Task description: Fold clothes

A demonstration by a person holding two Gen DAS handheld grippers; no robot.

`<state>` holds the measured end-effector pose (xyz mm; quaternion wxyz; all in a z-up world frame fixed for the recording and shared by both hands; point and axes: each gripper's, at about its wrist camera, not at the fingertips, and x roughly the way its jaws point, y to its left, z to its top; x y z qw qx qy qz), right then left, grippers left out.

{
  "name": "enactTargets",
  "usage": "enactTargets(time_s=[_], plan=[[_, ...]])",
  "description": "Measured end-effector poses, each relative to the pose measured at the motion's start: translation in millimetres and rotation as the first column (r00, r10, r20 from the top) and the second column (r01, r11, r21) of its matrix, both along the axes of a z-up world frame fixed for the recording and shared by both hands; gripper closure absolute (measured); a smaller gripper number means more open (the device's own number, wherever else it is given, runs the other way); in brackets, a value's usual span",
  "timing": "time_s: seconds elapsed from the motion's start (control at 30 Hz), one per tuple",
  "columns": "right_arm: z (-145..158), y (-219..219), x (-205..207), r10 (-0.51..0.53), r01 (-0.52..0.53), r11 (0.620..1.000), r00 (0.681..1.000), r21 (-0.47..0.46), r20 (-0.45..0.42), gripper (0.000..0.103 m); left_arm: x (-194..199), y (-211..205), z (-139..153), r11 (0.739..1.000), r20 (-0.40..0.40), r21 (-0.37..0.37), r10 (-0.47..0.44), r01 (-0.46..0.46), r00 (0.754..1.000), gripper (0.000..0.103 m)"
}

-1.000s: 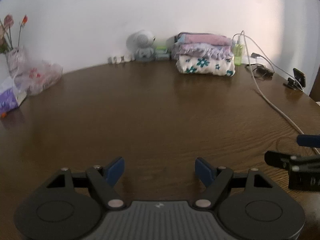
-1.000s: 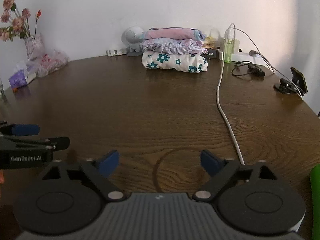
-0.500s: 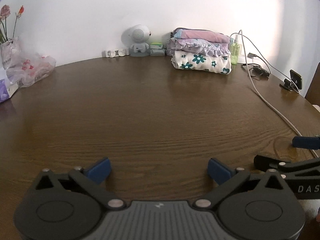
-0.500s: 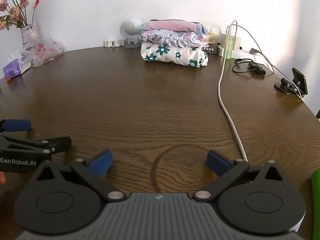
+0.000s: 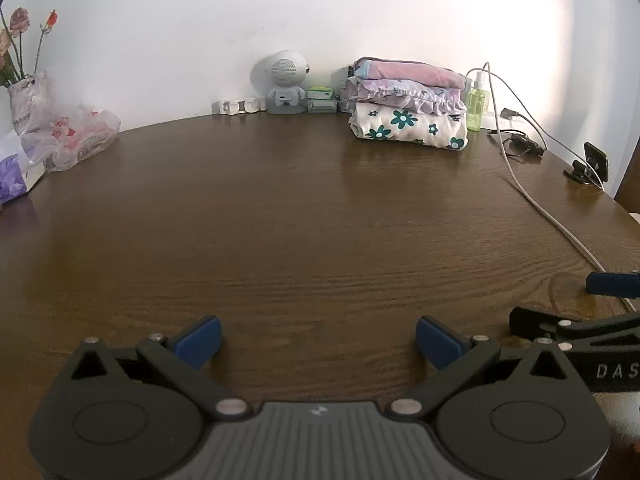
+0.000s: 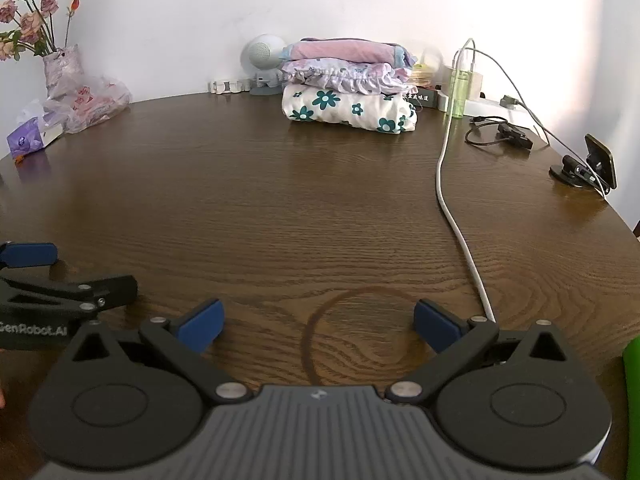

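Note:
A stack of folded clothes [image 5: 410,106] [image 6: 348,90] sits at the far edge of the round wooden table [image 5: 304,216] [image 6: 260,200]: pink on top, frilled lilac in the middle, white with teal flowers at the bottom. My left gripper [image 5: 318,340] hovers over bare wood near the front edge, open wide with nothing between its blue pads. My right gripper [image 6: 316,326] is beside it, also open and empty. Each gripper shows at the other view's side edge. No loose garment is in view.
A white cable [image 6: 456,220] runs from the back right toward my right gripper. A small robot-shaped speaker [image 5: 282,80], a green spray bottle [image 5: 477,104], a phone holder [image 6: 588,164], a plastic bag [image 5: 68,136], a tissue pack [image 6: 30,140] and a flower vase [image 6: 60,68] line the far rim.
Both grippers' jaws have spread wider since a second ago. The views tilted slightly, so the far objects sit a little differently in the frames.

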<state>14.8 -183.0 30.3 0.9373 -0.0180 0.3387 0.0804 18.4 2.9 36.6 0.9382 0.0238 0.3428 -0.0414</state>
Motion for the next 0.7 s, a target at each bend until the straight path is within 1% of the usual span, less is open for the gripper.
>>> enactTargets(time_s=[0.2,0.5,0.7], plan=[[-0.1,-5.7,1.4,-0.037,0.037,0.999,0.999,0.003,0.000,0.001,-0.9,0.7,0.3,1.000,-0.001,0.000,0.006,-0.006,1.000,0.000],[-0.4,-5.9,2.9,-0.044,0.044,0.999,0.999,0.000,0.000,0.001,-2.0,1.1,0.1,1.000,0.001,-0.002,0.008,-0.008,1.000,0.000],[-0.5,-5.2,2.7,-0.045,0.045,0.999,0.999,-0.001,0.000,0.001,-4.5,-1.2,0.1,0.999,0.002,-0.002,0.045,-0.045,0.999,0.000]])
